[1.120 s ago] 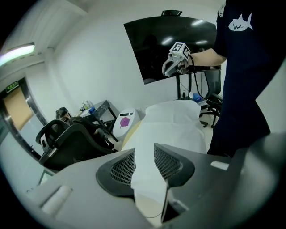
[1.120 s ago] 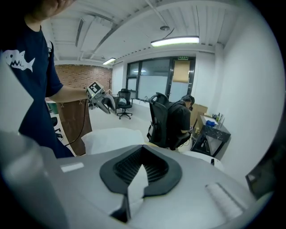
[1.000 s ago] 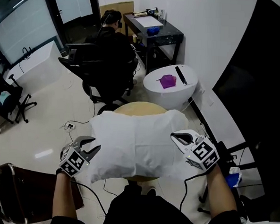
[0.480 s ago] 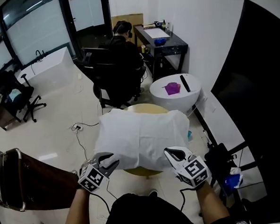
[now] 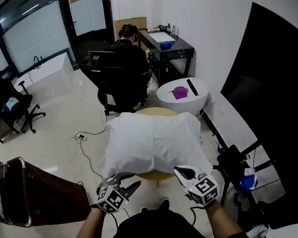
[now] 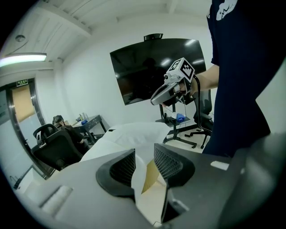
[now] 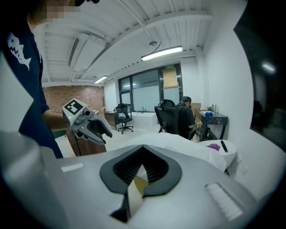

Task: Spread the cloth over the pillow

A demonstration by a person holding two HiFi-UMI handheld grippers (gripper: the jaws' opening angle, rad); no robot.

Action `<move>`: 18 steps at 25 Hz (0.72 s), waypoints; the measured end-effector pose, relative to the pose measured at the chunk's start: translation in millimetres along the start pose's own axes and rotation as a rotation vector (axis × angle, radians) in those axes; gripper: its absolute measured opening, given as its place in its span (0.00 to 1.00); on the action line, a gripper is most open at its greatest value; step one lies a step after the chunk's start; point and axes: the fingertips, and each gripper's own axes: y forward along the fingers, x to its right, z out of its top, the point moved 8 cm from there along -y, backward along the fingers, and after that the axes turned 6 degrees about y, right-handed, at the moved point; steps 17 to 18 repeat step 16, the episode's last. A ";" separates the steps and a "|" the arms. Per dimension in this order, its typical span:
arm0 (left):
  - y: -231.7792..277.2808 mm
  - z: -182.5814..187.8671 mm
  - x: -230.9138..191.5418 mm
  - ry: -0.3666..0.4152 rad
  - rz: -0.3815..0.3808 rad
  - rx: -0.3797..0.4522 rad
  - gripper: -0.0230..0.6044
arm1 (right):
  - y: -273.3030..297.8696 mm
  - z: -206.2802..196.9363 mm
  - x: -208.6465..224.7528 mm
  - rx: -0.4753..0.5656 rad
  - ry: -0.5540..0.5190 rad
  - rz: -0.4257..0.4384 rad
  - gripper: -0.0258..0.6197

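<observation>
- On the round tan bench (image 5: 157, 111), the white cloth (image 5: 147, 141) lies draped over the pillow (image 5: 181, 128); the two are hard to tell apart.
- At the cloth's near right corner, the right hand-held gripper (image 5: 181, 171) has its jaws together, pinching a strip of the fabric.
- At the near left corner, the left hand-held gripper (image 5: 127, 181) stands with its jaws apart. The cloth's edge hangs between them, with a gap on one side.

free: floor (image 5: 72, 136) L of pillow (image 5: 152, 141) | obst: stand (image 5: 232, 162) R, cabinet (image 5: 43, 195) near-L
</observation>
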 end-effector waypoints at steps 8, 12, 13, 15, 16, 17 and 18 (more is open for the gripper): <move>-24.2 -12.9 16.4 0.008 -0.019 0.013 0.24 | -6.8 -15.0 -40.9 -0.014 0.010 -0.013 0.05; -31.0 -16.0 15.8 0.015 -0.016 0.028 0.29 | -6.5 -15.1 -53.8 -0.005 0.007 -0.020 0.05; -32.4 -16.5 16.0 0.017 -0.015 0.033 0.29 | -5.8 -14.5 -56.4 -0.004 0.003 -0.020 0.05; -35.5 -16.8 16.7 0.016 -0.013 0.046 0.29 | -4.5 -13.3 -60.4 -0.001 -0.002 -0.020 0.05; -37.0 -17.1 17.0 0.014 -0.012 0.053 0.29 | -3.8 -12.8 -62.1 0.000 -0.003 -0.021 0.05; -37.0 -17.1 17.0 0.014 -0.012 0.053 0.29 | -3.8 -12.8 -62.1 0.000 -0.003 -0.021 0.05; -37.0 -17.1 17.0 0.014 -0.012 0.053 0.29 | -3.8 -12.8 -62.1 0.000 -0.003 -0.021 0.05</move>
